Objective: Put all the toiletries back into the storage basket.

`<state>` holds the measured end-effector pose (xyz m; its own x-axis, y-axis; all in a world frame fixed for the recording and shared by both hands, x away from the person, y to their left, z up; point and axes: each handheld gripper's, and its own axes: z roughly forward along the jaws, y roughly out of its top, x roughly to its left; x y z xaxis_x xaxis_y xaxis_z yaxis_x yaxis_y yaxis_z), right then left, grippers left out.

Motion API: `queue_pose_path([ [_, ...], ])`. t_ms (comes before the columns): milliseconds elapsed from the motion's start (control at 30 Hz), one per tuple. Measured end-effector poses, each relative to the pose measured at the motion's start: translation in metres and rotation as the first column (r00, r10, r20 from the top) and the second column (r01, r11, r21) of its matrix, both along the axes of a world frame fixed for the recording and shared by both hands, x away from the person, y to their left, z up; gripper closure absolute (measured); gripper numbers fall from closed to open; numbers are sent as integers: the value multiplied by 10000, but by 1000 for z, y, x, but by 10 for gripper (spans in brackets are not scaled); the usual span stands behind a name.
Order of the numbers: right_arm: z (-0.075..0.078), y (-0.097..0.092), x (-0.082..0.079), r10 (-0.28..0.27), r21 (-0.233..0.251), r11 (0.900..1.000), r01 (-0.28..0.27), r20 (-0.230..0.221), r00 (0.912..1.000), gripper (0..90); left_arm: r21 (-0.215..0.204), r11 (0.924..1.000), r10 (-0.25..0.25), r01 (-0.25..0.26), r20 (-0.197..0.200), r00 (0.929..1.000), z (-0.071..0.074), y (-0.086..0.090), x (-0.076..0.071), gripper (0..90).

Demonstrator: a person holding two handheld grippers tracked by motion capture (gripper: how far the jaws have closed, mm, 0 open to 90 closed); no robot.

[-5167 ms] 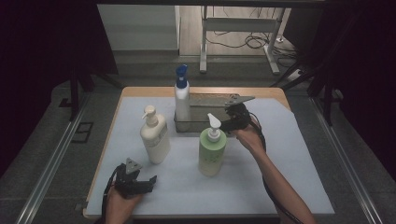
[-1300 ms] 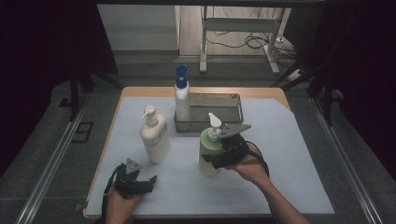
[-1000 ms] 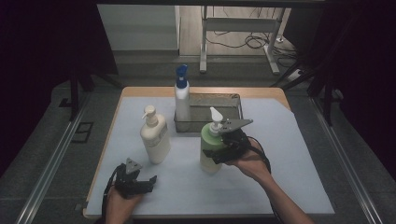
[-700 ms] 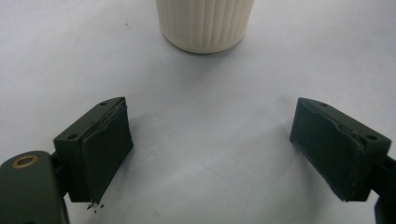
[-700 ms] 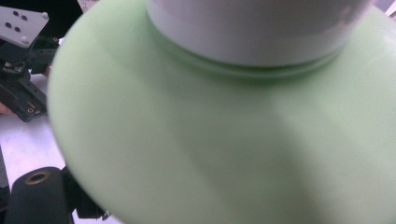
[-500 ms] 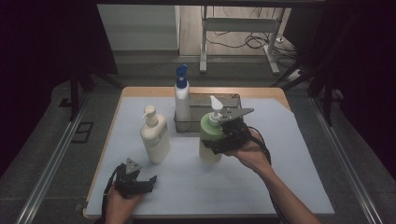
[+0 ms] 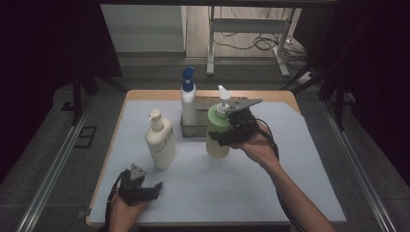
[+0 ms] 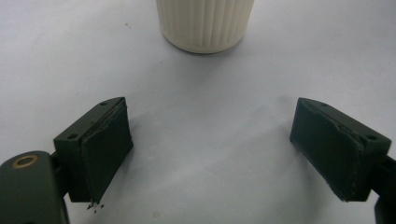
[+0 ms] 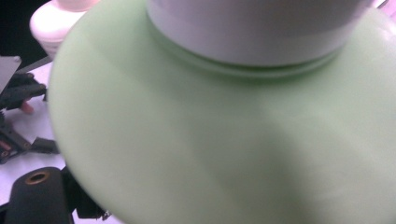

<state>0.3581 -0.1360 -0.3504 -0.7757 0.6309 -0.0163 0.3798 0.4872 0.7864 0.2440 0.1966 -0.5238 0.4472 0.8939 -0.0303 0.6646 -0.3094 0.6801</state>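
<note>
Desk (image 7: 309, 193): wood edge at the far side, top covered by a pale matte sheet; its near corners are cut off by the frame.

Wire basket (image 7: 196, 131), dark, at the far middle; mostly hidden behind the bottles. A white spray bottle (image 7: 188, 104) with a blue head stands in it.

Green bottle (image 7: 217, 131): rounded shoulders, smooth pale-green plastic, white pump top. It is off the sheet, just in front of the basket, clamped in the right tool (image 7: 231, 131). In the right gripper view the bottle (image 9: 224, 135) is blurred and hides both jaws.

Cream pump bottle (image 7: 160, 141): upright on the sheet (ribbed base (image 8: 204, 23) in the left gripper view, top cut off).

Left tool (image 7: 147, 189): low at the near edge, jaws wide apart with nothing between.
</note>
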Motion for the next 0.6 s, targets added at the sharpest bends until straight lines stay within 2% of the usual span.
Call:
queue_pose_path([
  [600,23,6,27,-642,216,9977,638,195,9977,122,21,10000,-1,1,3,10000,0,0,0,120],
])
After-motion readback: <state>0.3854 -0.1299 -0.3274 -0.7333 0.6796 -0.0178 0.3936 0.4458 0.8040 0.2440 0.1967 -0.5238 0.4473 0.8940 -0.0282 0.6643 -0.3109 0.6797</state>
